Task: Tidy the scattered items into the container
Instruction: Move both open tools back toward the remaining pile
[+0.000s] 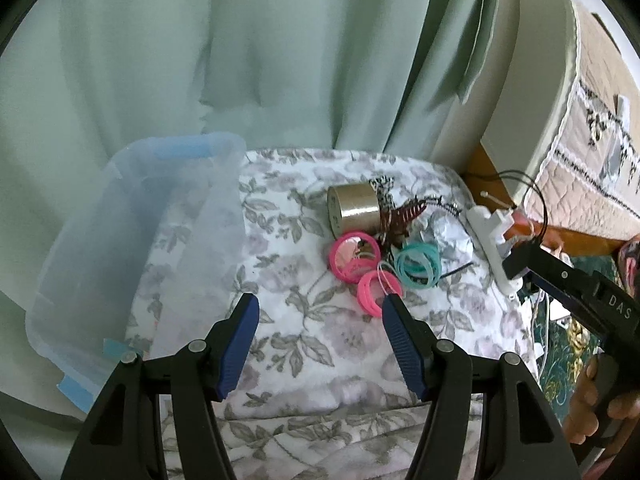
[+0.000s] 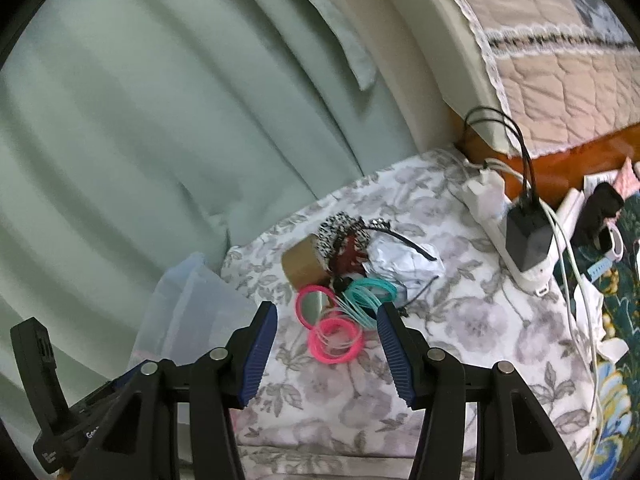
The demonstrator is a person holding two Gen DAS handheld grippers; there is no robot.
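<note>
Several small items lay heaped on a floral bedspread (image 1: 328, 344) at the centre of both views: two bunches of pink hair rings (image 1: 354, 256), a bunch of teal hair rings (image 1: 418, 265), a gold cylindrical tin (image 1: 354, 213) on its side, a dark red claw clip (image 1: 408, 213), a black-and-white patterned hair piece (image 2: 340, 232), a thin black headband (image 2: 408, 242) and a crumpled ball of white paper (image 1: 450, 240). The pink rings sat lowest in the heap, nearest the cameras, touching the teal ones; the tin lay just above them, with the clip and paper to its right.

In the left wrist view, the clear plastic container (image 1: 120, 248), marked with strips of blue tape, stood at the left of the frame, just beside the heap, and I could not make out any of the items in it.

The left gripper (image 1: 318, 308) hung over bare bedspread below the pink rings, its blue-padded jaws moderately wide and empty. The right gripper (image 2: 326, 314) pointed at the lower pink bunch, which showed in the gap between its fingers; its jaws also stood apart, gripping nothing.

At the right of the frames, a white power strip (image 2: 500, 236) with a black charger (image 2: 526, 236) and cables lay along the bedspread's edge, beside a quilted bed cover (image 2: 560, 80). Pale green curtains (image 1: 200, 60) filled the upper left. A hand (image 1: 600, 400) held the right gripper's handle at the lower right of the left view.
</note>
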